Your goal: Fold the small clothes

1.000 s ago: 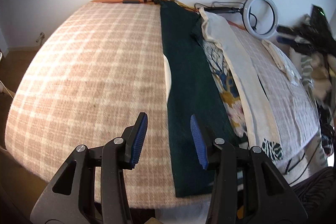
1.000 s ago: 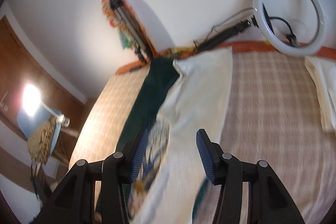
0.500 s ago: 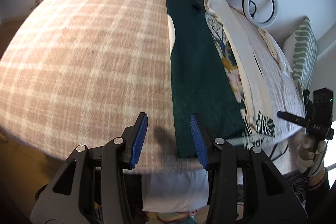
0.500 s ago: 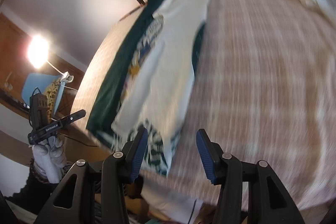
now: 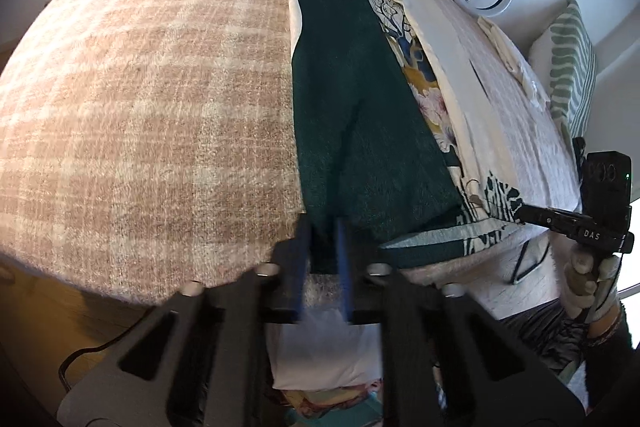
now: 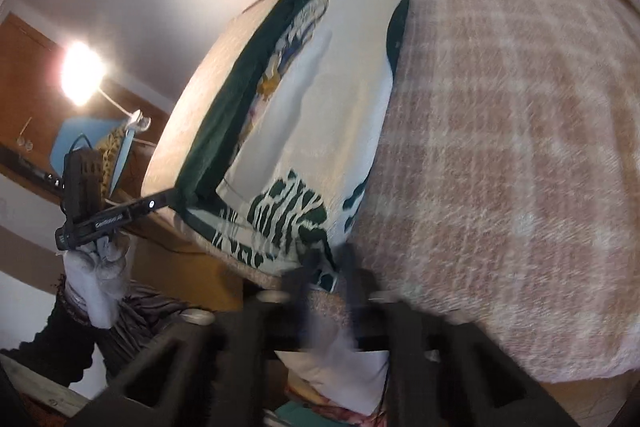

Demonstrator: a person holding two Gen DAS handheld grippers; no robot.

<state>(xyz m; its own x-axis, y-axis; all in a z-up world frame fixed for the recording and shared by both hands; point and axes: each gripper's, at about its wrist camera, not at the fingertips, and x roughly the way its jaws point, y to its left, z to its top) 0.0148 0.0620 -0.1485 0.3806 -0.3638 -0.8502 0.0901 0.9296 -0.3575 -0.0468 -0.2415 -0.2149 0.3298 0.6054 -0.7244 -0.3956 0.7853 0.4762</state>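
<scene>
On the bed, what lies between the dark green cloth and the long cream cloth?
In the left wrist view, a floral-printed fabric strip lies between the dark green cloth and the long cream cloth.

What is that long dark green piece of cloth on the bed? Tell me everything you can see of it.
The dark green cloth is a long, narrow, matte fabric, perhaps knit, lying flat lengthwise on the checked blanket, reaching from the far edge to the near one. A cream printed garment lies along its right side and seems to overlap it. At the near end a corner lifts slightly, and the left gripper has its blue pads closing around the hem; motion blur hides how firmly.
</scene>
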